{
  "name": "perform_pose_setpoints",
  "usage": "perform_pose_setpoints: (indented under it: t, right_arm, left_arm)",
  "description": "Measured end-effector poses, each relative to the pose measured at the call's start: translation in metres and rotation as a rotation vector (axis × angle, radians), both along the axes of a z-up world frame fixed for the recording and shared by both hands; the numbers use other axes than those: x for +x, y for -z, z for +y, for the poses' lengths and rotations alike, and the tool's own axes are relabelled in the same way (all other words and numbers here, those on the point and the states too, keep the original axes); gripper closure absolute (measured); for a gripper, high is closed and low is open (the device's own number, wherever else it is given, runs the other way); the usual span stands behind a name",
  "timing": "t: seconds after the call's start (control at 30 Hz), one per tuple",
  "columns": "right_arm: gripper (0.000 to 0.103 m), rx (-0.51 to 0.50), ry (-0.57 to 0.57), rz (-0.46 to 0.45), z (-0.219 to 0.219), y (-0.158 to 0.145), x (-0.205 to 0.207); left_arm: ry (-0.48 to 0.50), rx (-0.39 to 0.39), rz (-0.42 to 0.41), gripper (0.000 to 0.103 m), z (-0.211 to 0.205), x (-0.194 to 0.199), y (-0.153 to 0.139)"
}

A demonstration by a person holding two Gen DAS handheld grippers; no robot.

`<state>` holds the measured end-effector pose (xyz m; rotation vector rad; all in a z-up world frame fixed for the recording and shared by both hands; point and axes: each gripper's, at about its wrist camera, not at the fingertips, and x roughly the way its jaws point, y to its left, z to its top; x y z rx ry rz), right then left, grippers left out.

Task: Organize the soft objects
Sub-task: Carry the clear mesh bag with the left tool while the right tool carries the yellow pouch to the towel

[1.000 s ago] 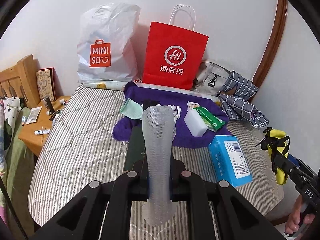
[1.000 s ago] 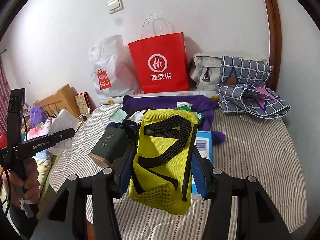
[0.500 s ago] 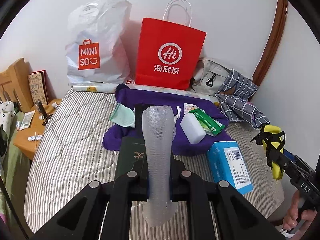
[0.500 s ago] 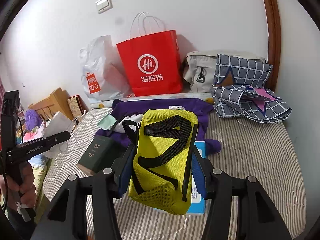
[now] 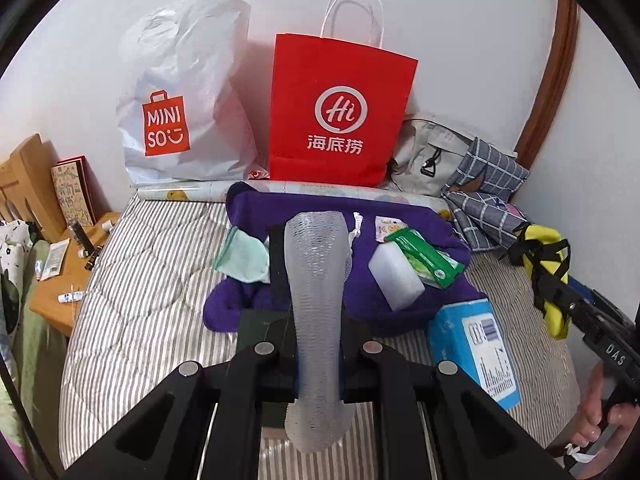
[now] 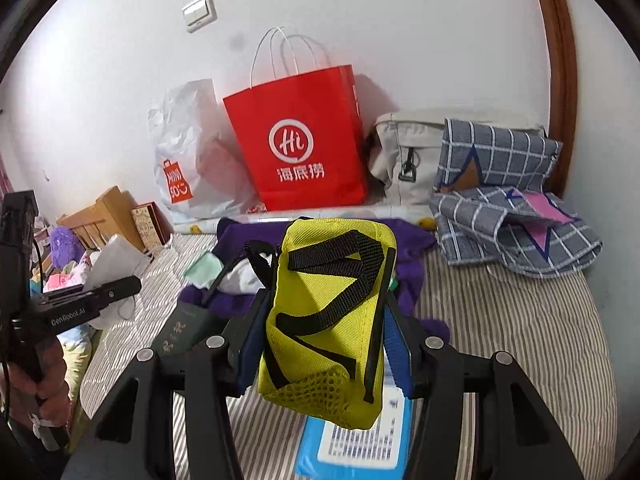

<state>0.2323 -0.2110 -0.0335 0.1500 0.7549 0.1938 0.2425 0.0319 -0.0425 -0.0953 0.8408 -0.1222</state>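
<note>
I'm looking into a bedroom in someone's home. A bed [image 5: 132, 300] with a striped quilted cover fills most of both views, pushed against a plain white wall with a light switch [image 6: 199, 13] on it. Beside the bed I see a wooden headboard [image 5: 24, 184] and a small wooden nightstand [image 5: 66, 280] scattered with little tubes and bottles. Two shopping bags lean on the wall, a red paper bag [image 5: 340, 108] and a white plastic bag [image 5: 180, 92], next to a grey backpack [image 6: 404, 156] and folded checked bedding [image 6: 516, 216]. A dark wooden door frame [image 6: 558, 60] runs up the right side
</note>
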Motion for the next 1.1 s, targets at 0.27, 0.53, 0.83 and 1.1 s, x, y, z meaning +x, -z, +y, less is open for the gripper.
perform_pose_setpoints:
  t: [0.27, 0.53, 0.83, 1.1]
  right_arm:
    - [0.05, -0.026, 0.008, -0.012, -0.007, 0.0, 0.031]
    - [0.05, -0.011, 0.005, 0.013, -0.01, 0.009, 0.063]
    - [0.05, -0.01, -0.036, 0.017, 0.0, 0.015, 0.097]
    - [0.05, 0.005, -0.063, 0.03, 0.004, 0.02, 0.129]
  left_arm:
    - [-0.01, 0.017, -0.013, 0.091, 0.002, 0.026, -0.004]
    - [-0.021, 0.016, -0.021, 0.091, 0.002, 0.051, -0.005]
    - [-0.02, -0.003, 0.042, 0.091, 0.006, 0.083, 0.023]
    - [-0.012, -0.006, 0.07, 0.091, 0.004, 0.113, 0.033]
